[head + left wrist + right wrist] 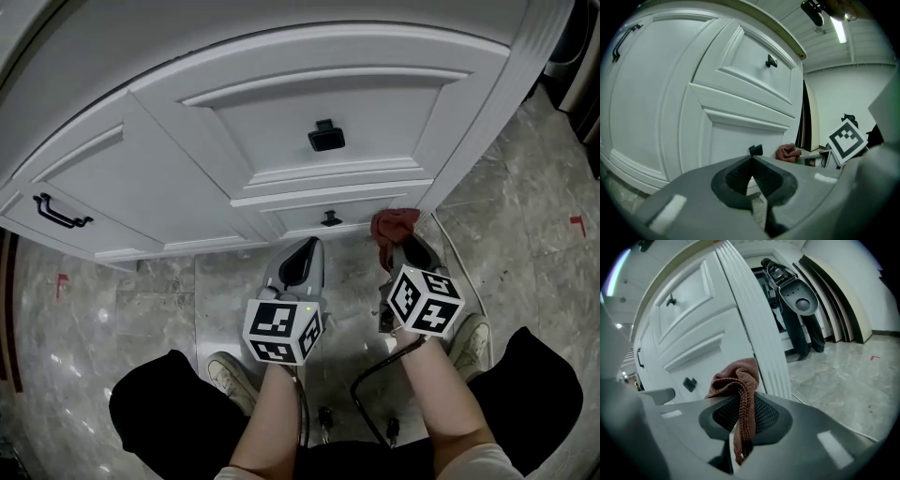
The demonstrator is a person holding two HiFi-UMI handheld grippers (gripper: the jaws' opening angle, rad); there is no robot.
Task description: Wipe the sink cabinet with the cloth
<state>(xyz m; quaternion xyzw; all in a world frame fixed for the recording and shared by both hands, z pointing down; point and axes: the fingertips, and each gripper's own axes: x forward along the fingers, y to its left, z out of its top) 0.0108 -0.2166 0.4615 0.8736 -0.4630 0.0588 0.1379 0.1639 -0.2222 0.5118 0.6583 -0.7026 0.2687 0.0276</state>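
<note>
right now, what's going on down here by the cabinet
A person faces the white sink cabinet with a gripper in each hand. The right gripper is shut on a reddish-brown cloth, held at the cabinet's lower right corner. The left gripper is shut and empty, low beside it.

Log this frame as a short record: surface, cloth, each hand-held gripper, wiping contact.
Surface: white panelled sink cabinet, fronts closed, black handles
Cloth: reddish-brown towelling cloth, bunched, at the cabinet's lower right corner
Right hand-held gripper: shut on the cloth
Left hand-held gripper: jaws together, nothing between them, low in front of the cabinet
Cloth touching cabinet: cannot tell
Floor: grey marble tiles
</note>
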